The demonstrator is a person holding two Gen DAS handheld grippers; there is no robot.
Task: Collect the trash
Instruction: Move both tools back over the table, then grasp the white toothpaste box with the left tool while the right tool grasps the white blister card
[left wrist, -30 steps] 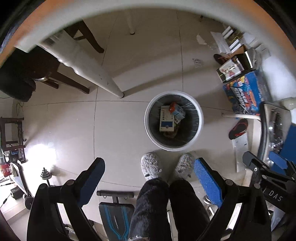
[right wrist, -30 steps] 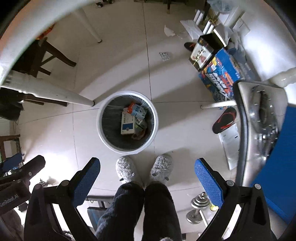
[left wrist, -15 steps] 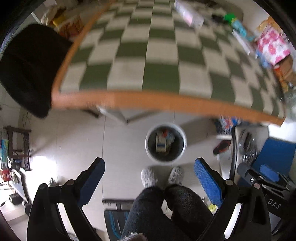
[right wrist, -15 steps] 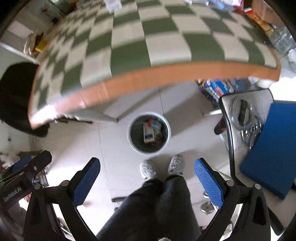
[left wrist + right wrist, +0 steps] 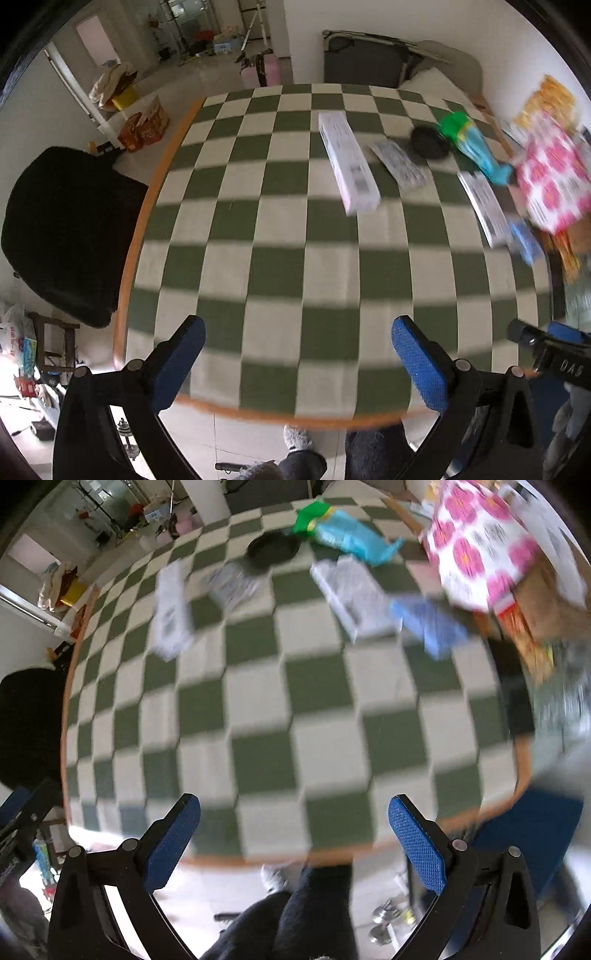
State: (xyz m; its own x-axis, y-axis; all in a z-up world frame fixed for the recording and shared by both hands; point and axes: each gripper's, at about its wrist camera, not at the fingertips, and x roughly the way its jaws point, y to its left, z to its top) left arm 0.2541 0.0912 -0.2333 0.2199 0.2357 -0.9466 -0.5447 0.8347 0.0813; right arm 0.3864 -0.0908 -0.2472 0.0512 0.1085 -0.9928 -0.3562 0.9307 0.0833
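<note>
Both grippers hang above the near edge of a green-and-white checkered table (image 5: 280, 258) (image 5: 266, 716). My left gripper (image 5: 297, 360) is open and empty, and so is my right gripper (image 5: 293, 836). Trash lies at the far right of the table: a long white box (image 5: 347, 162) (image 5: 170, 609), a silvery packet (image 5: 399, 164) (image 5: 232, 583), a flat white pack (image 5: 484, 208) (image 5: 351, 590), a small blue packet (image 5: 524, 240) (image 5: 428, 624), a green-and-blue pouch (image 5: 472, 147) (image 5: 343, 531) and a black lid (image 5: 430, 142) (image 5: 273, 548). The bin is out of view.
A pink-flowered white bag (image 5: 550, 177) (image 5: 476, 542) stands at the table's right edge. A black chair back (image 5: 62, 229) sits left of the table. A person's dark trousers (image 5: 288, 915) and a grey slipper (image 5: 295, 437) show below the table edge. The right wrist view is motion-blurred.
Both grippers swung up from looking down at the floor bin, over the table edge, to facing across the tabletop. The bin dropped out of view. Both stayed open.
</note>
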